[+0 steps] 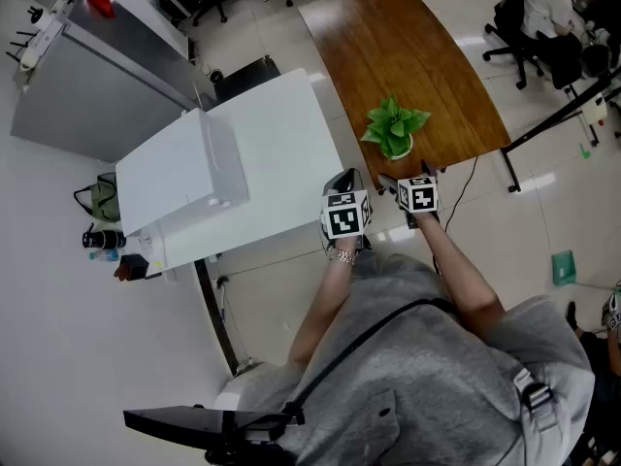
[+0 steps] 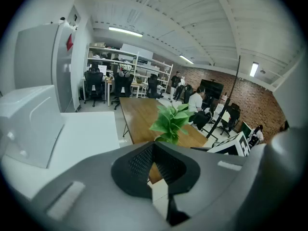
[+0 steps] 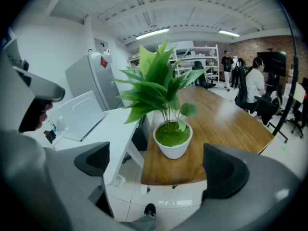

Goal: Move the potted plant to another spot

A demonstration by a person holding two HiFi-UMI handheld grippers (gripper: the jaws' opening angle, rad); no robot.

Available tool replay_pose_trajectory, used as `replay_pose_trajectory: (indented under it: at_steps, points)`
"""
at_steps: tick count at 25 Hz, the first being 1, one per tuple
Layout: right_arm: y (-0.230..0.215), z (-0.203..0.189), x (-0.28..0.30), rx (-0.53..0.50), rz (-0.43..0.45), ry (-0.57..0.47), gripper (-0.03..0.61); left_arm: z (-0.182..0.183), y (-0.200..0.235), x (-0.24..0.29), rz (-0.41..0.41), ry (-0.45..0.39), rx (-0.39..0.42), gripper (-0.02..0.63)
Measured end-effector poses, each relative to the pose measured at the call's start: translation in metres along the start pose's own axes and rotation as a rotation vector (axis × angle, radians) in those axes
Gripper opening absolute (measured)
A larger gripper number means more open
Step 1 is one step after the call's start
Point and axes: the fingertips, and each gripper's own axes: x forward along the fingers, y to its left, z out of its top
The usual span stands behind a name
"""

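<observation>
The potted plant (image 1: 393, 129), green leaves in a small white pot, stands near the near end of the brown wooden table (image 1: 408, 56). In the right gripper view the potted plant (image 3: 172, 141) sits just ahead of my right gripper (image 3: 159, 166), whose jaws stand wide open with nothing between them; the pot is beyond the pads. My right gripper (image 1: 415, 181) hangs off the table's near edge, below the plant. My left gripper (image 1: 344, 184) is beside it, between the two tables. In the left gripper view my left gripper (image 2: 155, 170) has its pads together and holds nothing, and the plant (image 2: 171, 121) rises behind it.
A white table (image 1: 281, 134) with a white box (image 1: 179, 178) stands left of the wooden one. A grey cabinet (image 1: 97, 85) is at the far left. Office chairs and a seated person (image 1: 548, 8) are at the back right, and a black stand's legs (image 1: 563, 115) are at the right.
</observation>
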Motion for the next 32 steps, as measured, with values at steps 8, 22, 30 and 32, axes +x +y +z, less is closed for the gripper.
replay_pose_trajectory:
  at_steps: [8, 22, 30, 32]
  points:
    - [-0.035, 0.029, 0.079, 0.019, -0.008, 0.003, 0.586, 0.005, 0.024, 0.04, 0.0, 0.089, -0.036, 0.015]
    - [-0.026, 0.033, 0.148, -0.155, 0.122, 0.045, 0.566, 0.014, 0.072, 0.056, 0.117, 0.108, -0.112, 0.015]
    - [0.102, 0.077, 0.137, -0.321, 0.423, -0.015, 0.56, 0.018, 0.096, 0.042, 0.179, 0.063, -0.225, 0.015]
    - [0.156, 0.076, 0.141, -0.371, 0.529, -0.016, 0.56, 0.012, 0.111, 0.028, 0.218, 0.048, -0.28, 0.015]
